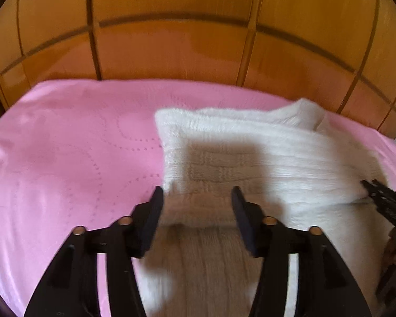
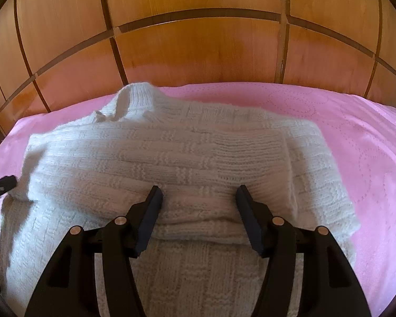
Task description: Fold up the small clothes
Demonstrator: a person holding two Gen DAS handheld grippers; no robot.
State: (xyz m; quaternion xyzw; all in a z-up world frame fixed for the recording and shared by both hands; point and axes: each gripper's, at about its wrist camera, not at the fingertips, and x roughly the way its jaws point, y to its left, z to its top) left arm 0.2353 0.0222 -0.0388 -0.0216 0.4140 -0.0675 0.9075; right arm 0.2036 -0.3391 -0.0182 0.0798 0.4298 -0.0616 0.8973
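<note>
1. In the left wrist view, one white knitted sweater (image 1: 250, 153) is seen lying on a pink bedspread (image 1: 66, 145), with wooden panelling (image 1: 171, 47) behind. No container is shown. The garment is folded over on itself, so that an upper layer rests on a lower one.
2. The left claw (image 1: 198, 200) is held released, its two fingers spread apart over the near left part of the sweater, nothing being gripped between them. The frame is blurred.
3. At the right edge of this view the tip of the right claw (image 1: 382, 198) is seen at the folded edge of the knit; whether it is touching cannot be told.
4. In the right wrist view, the same single sweater (image 2: 171, 153) is shown more fully: its collar (image 2: 134, 97) lies at the far side, and a folded sleeve (image 2: 250, 153) is laid across the body. These details are not made out in the left view.
5. The right claw (image 2: 199, 198) is likewise released, its fingers parted above the folded edge, with no cloth pinched.
6. The left claw's tip (image 2: 2, 183) is seen at the left edge, beside the sweater's left border, over the bedspread (image 2: 356, 137). The panelling (image 2: 198, 39) is seen beyond.
</note>
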